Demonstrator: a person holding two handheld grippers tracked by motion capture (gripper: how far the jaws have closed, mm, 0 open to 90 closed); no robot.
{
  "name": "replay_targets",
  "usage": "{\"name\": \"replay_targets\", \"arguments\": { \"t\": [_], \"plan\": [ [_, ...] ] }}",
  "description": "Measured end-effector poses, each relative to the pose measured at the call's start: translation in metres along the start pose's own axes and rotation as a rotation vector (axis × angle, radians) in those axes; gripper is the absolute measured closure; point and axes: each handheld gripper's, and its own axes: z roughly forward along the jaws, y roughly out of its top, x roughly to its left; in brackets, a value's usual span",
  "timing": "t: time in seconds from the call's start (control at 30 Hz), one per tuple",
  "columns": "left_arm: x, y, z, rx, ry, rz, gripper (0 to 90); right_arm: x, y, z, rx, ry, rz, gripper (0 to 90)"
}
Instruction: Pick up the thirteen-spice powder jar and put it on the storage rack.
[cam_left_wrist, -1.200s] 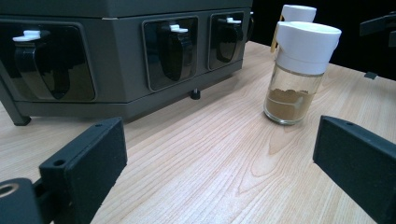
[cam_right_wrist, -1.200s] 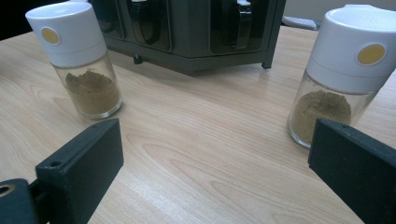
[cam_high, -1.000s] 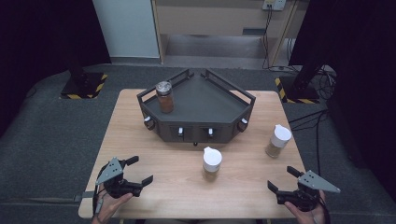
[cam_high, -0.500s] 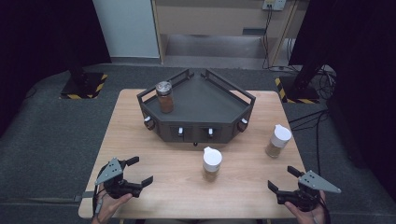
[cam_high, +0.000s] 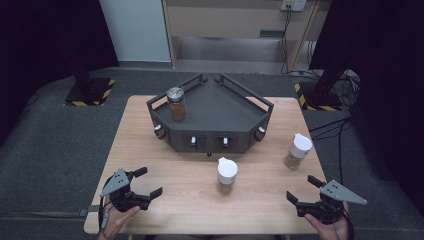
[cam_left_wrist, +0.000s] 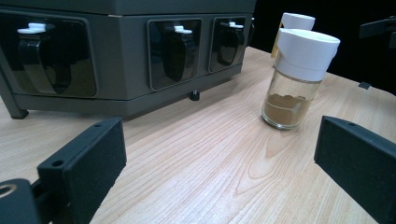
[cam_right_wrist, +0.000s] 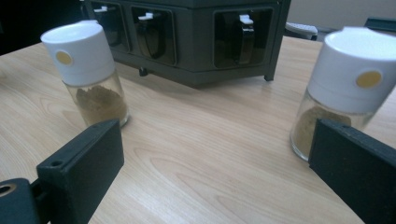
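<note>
1. Both tools wait at the near edge: left gripper (cam_high: 142, 183) and right gripper (cam_high: 303, 191), jaws spread wide, nothing held.
2. Nearest target: the white-capped glass spice jar with brown powder (cam_high: 226, 175), upright mid-table, just before the dark grey angular spice rack (cam_high: 215, 107).
3. A second white-capped jar (cam_high: 297, 151) stands well apart to its right.
4. My call: approach low, centre the glass body between the jaws, close gently below the cap.
</note>
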Motion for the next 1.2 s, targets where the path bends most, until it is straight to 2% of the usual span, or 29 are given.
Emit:
{"name": "replay_targets", "arguments": {
  "t": [0.5, 0.67, 0.8, 1.2],
  "plan": [
    [0.000, 0.000, 0.000, 0.008, 0.008, 0.006, 1.2, 0.010, 0.045, 0.012, 0.029, 0.088, -0.064, 3.8],
    [0.000, 0.001, 0.001, 0.015, 0.006, 0.009, 1.3, 0.015, 0.057, 0.025, 0.039, 0.109, -0.064, 3.9],
    [0.000, 0.001, 0.002, 0.019, 0.005, 0.011, 1.3, 0.015, 0.064, 0.035, 0.044, 0.147, -0.063, 4.0],
    [-0.001, 0.002, 0.003, 0.031, 0.003, 0.024, 1.3, 0.031, 0.089, 0.073, 0.073, 0.226, -0.123, 5.1]
  ]
}}
